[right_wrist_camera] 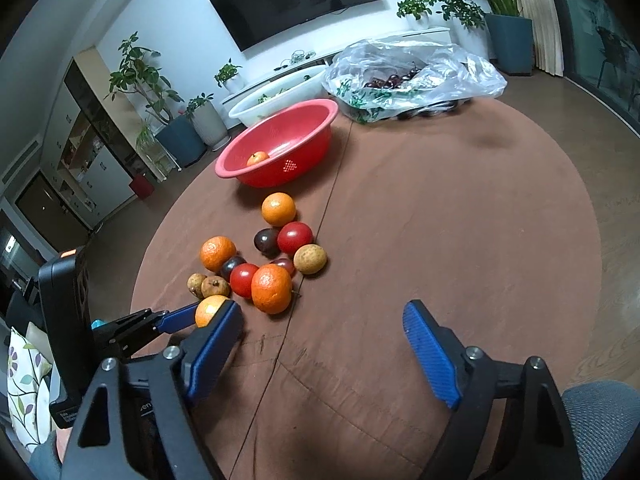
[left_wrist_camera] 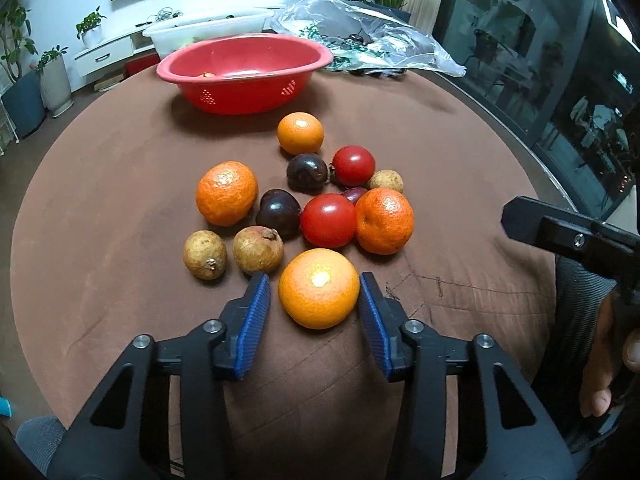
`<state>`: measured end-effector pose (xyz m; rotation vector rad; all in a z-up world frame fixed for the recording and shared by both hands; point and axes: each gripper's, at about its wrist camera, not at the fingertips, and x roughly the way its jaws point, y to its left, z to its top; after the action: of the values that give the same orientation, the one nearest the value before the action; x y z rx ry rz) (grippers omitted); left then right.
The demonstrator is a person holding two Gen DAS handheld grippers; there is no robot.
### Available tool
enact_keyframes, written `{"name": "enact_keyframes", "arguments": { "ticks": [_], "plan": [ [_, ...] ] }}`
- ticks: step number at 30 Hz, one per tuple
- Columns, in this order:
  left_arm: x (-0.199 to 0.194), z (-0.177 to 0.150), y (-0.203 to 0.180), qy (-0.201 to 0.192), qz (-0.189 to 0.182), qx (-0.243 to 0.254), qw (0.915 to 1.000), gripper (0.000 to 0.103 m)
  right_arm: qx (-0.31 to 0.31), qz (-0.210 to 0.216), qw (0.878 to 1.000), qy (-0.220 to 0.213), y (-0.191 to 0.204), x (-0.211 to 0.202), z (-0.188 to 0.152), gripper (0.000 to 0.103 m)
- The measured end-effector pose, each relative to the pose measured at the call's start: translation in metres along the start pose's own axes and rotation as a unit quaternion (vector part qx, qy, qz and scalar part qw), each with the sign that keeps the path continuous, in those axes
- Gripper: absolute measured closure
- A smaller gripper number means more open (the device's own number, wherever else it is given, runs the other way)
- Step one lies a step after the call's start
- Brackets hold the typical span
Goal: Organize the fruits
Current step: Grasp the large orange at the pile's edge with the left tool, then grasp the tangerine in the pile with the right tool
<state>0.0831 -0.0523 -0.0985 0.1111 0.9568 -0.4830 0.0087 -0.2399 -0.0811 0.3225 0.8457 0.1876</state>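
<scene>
L gripper (left_wrist_camera: 315,294): jaws apart, straddling nearest orange (left_wrist_camera: 319,288). R gripper (right_wrist_camera: 322,332): apart, holding nothing. Red basin (left_wrist_camera: 244,74): one fruit in it.

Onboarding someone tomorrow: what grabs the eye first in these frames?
The cluster of fruit mid-table, with the nearest orange sitting between the open left gripper fingers. Behind it, the red basket holds one fruit already. The right gripper hangs open over bare brown cloth.

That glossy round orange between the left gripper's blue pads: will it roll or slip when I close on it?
The glossy round orange will probably roll if nudged off-centre, being near-spherical on flat brown cloth. The left gripper straddles it evenly, so squeezing should centre it. The ribbed blue pads likely grip its shiny skin well.
</scene>
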Motion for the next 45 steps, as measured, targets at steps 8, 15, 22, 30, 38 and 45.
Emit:
{"name": "enact_keyframes", "arguments": {
  "ticks": [8,15,22,30,38,45],
  "plan": [
    [0.0,0.0,0.002,-0.002,-0.017,-0.005,0.9998,0.066,-0.01,0.0,1.0,0.007,0.007,0.004,-0.002,0.023],
    [-0.009,-0.007,0.01,-0.01,-0.03,-0.017,0.9993,0.066,-0.026,0.002,0.999,0.021,0.018,0.016,0.0,0.025],
    [-0.02,-0.017,0.015,-0.015,-0.042,-0.025,0.9987,0.066,-0.045,0.005,0.998,0.035,0.032,0.036,0.009,0.03],
    [-0.031,-0.024,0.028,-0.024,-0.045,-0.039,0.9979,0.066,-0.051,0.002,0.997,0.063,0.039,0.061,0.012,0.04],
    [-0.03,-0.025,0.031,-0.024,-0.051,-0.043,0.9975,0.066,-0.04,0.006,0.996,0.078,0.036,0.073,0.012,0.048],
    [-0.03,-0.025,0.033,-0.023,-0.052,-0.045,0.9974,0.066,-0.041,0.018,0.995,0.086,0.034,0.081,0.016,0.062]
  ]
}}
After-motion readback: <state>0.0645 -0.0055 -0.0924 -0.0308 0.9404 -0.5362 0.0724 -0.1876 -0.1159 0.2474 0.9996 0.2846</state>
